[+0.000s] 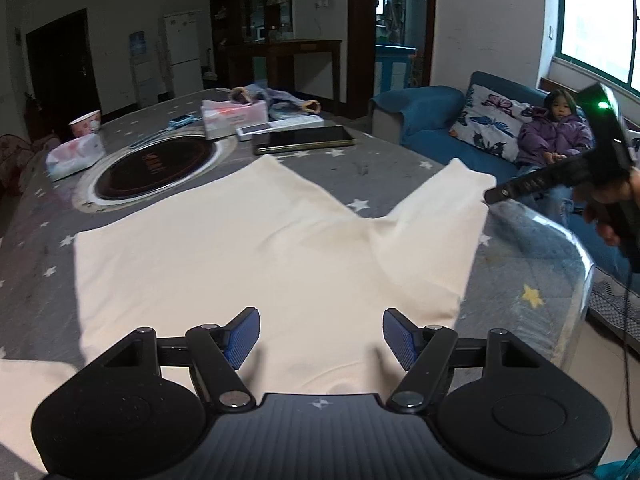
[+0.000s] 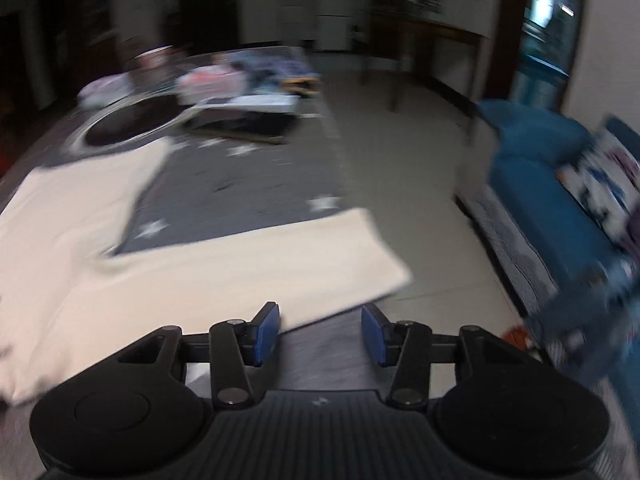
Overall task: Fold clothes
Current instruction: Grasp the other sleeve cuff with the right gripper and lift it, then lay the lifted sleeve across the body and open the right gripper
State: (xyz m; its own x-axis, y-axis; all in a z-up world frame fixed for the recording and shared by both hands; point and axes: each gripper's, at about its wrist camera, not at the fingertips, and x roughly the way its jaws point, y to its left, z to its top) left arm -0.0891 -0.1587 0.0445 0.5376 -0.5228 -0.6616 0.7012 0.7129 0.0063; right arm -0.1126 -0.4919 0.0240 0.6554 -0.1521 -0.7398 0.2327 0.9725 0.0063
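I count one cream garment (image 1: 256, 248) on the table, two tissue packs (image 1: 75, 158), one bowl (image 1: 85, 122), two phones (image 1: 304, 140), one round cooktop (image 1: 154, 168), one sofa (image 1: 432, 120), and two grippers (image 1: 320, 338).

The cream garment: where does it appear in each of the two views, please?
Left wrist view: the cream garment fills the middle, its two legs pointing away, right above the left gripper.
Right wrist view: it lies left and centre, blurred; one leg reaches the table edge by the right gripper.
Shared landmark: the round black hob.
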